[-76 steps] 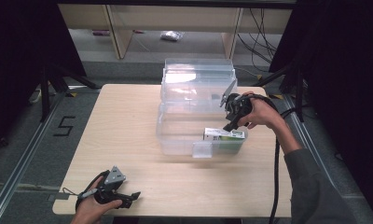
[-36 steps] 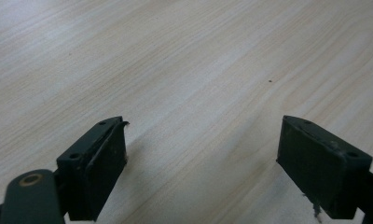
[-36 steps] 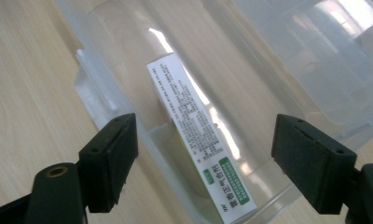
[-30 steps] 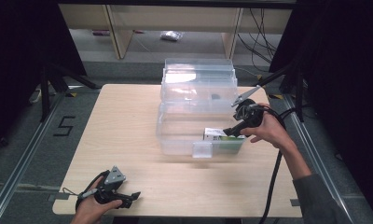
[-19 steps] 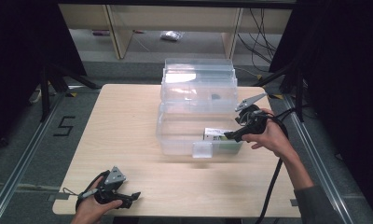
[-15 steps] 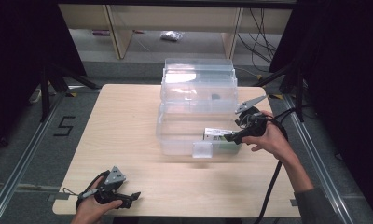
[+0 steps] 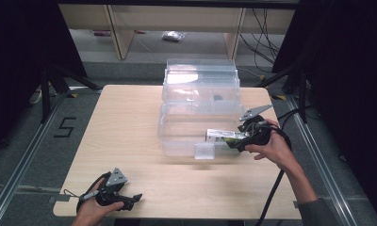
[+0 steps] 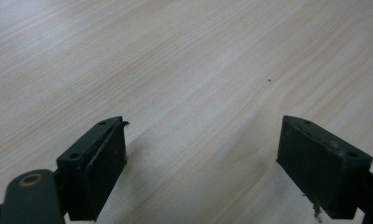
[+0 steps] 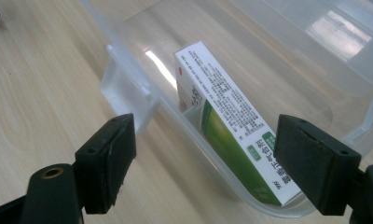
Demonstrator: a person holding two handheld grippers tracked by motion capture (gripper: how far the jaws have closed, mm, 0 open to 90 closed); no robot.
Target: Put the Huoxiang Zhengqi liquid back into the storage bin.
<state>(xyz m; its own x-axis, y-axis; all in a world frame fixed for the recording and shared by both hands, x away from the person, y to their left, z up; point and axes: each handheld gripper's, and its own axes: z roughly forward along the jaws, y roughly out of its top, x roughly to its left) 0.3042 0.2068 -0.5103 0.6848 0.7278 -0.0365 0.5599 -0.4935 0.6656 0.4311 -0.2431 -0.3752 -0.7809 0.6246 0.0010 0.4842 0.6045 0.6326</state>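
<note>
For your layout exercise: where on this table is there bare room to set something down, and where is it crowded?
Bare wood lies left of the clear box, up to the left gripper. Crowded: the right side, where the right gripper faces the carton in the box.

One tabletop [image 7: 130,132] carries two clear plastic bins: one [image 7: 186,136] at centre, a second [image 7: 200,80] at 12 o'clock. One green-and-white carton [image 7: 222,136] lies inside. Two tongs: left [image 7: 130,200] at 7 o'clock, right [image 7: 236,141] at 3.
</note>
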